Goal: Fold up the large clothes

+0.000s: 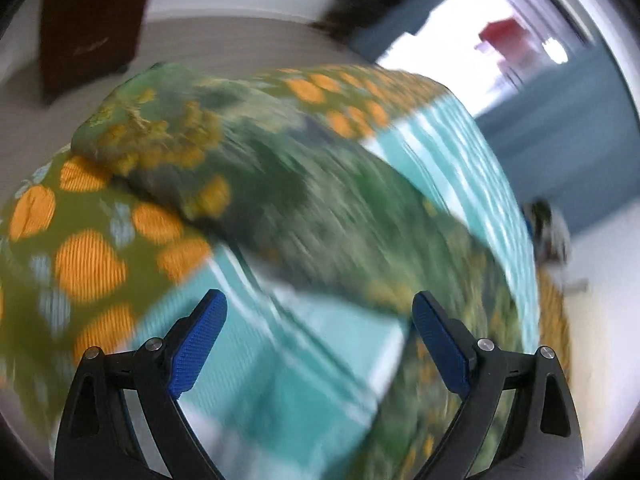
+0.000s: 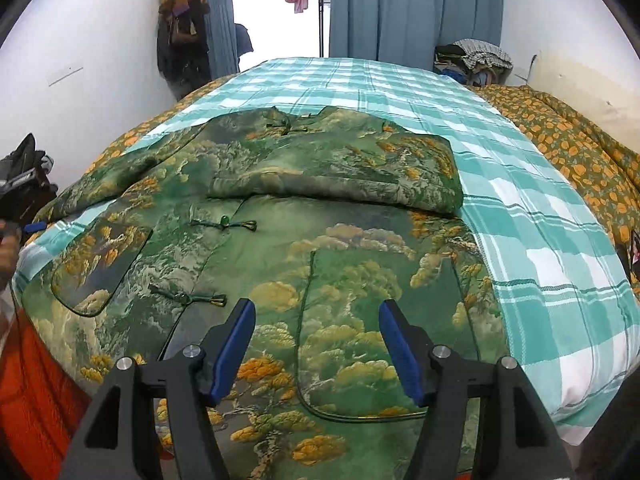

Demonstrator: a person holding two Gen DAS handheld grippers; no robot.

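Observation:
A large green brocade jacket (image 2: 280, 248) with gold clouds and knot buttons lies spread front up on the bed. Its right sleeve (image 2: 340, 172) is folded across the chest, and its left sleeve (image 2: 132, 160) stretches out to the left. My right gripper (image 2: 317, 306) hovers open over the jacket's lower front, with nothing between its fingers. In the blurred left wrist view, my left gripper (image 1: 319, 298) stands wide open and empty above the plaid sheet (image 1: 288, 360), near the jacket (image 1: 304, 200). In the right wrist view the left gripper (image 2: 34, 227) shows at the left edge, held by a hand (image 2: 8, 248).
A teal plaid sheet (image 2: 520, 200) covers the bed over an orange-flowered blanket (image 2: 568, 144). A heap of clothes (image 2: 472, 60) sits at the far right corner. Coats (image 2: 180, 32) hang on the left wall beside blue curtains (image 2: 400, 8). A dark cabinet (image 1: 88, 28) stands by the wall.

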